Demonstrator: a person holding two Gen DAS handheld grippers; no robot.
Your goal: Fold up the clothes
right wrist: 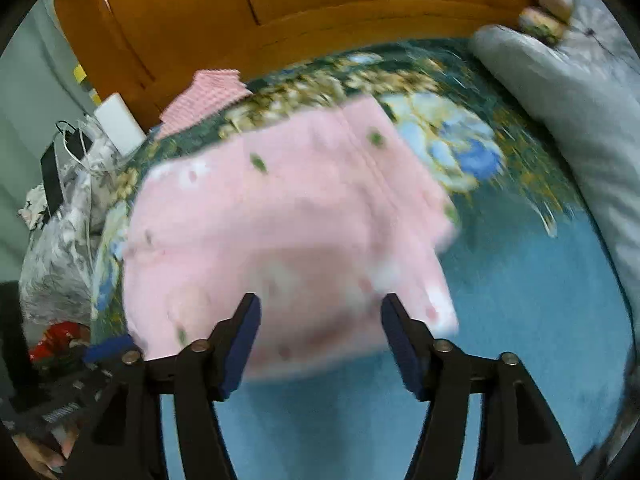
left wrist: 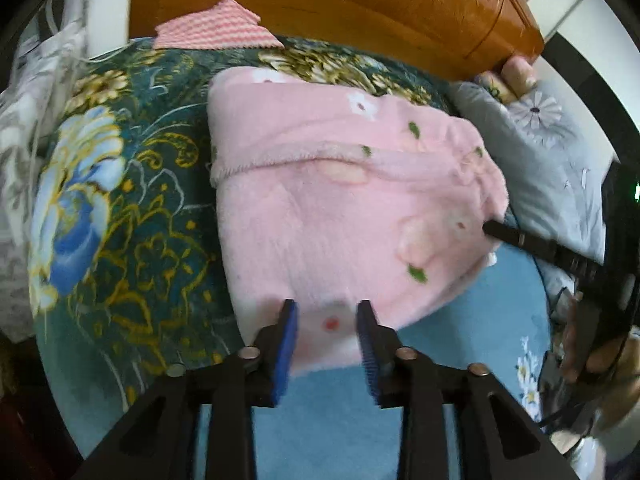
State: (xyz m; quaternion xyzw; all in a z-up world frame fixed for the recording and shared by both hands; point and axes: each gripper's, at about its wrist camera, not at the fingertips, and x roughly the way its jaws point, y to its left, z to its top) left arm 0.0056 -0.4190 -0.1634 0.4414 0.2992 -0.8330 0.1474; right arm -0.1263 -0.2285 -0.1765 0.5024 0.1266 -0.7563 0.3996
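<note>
A pink fleece garment [left wrist: 340,208] with small flower and leaf prints lies folded on the bed, a hem running across its upper half. My left gripper [left wrist: 327,316] stands open at the garment's near edge, and a bit of that edge lies between its blue pads without being pinched. One black finger of my right gripper [left wrist: 520,237] reaches the garment's right edge. In the blurred right wrist view the same garment [right wrist: 288,216] fills the middle. My right gripper [right wrist: 320,312] is wide open over its near edge. A blue pad of the left gripper [right wrist: 108,348] shows at lower left.
The bedspread [left wrist: 132,216] is dark green and blue with large flowers. A wooden headboard [left wrist: 360,4] runs along the back, with a folded pink striped cloth [left wrist: 216,28] in front of it. A grey flowered quilt [left wrist: 548,152] lies at right. A white box [right wrist: 120,122] and plastic bags [right wrist: 60,248] sit at left.
</note>
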